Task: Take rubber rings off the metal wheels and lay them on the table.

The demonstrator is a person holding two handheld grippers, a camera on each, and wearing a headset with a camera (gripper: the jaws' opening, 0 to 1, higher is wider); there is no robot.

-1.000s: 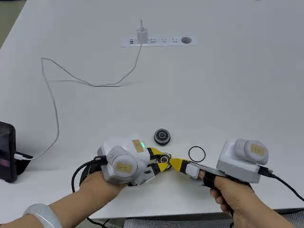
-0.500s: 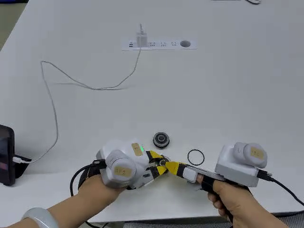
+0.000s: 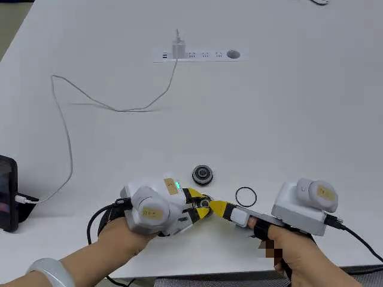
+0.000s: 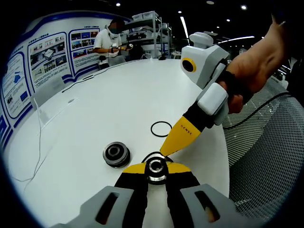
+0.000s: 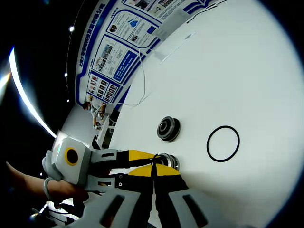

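At the near edge of the table (image 3: 287, 119), the left gripper (image 4: 156, 167) is closed on a metal wheel (image 4: 156, 170). Its two yellow jaw tips clamp the wheel from opposite sides, with the wheel's hub facing along the jaws.

The right gripper (image 5: 153, 164) comes in from the opposite side. Its jaws are pressed fully together, and the closed tip touches the rim of the held wheel. In the left gripper view, a thin black arc of the fitted rubber ring (image 4: 148, 156) stands off the wheel's rim and runs up to that tip. Whether the ring is pinched between the right jaws cannot be told.

Just beyond the grippers:
- A loose rubber ring (image 3: 246, 197) lies flat on the table, on the right gripper's side, apart from both wheels.
- A second wheel (image 3: 203, 174) rests on the table just behind the held wheel, not touching it or the loose ring.

At the left edge, a dark phone (image 3: 6, 192) lies with a white cable (image 3: 66, 128) plugged in. The cable runs across the table to a charger in the white power strip (image 3: 200, 55) at the far side.
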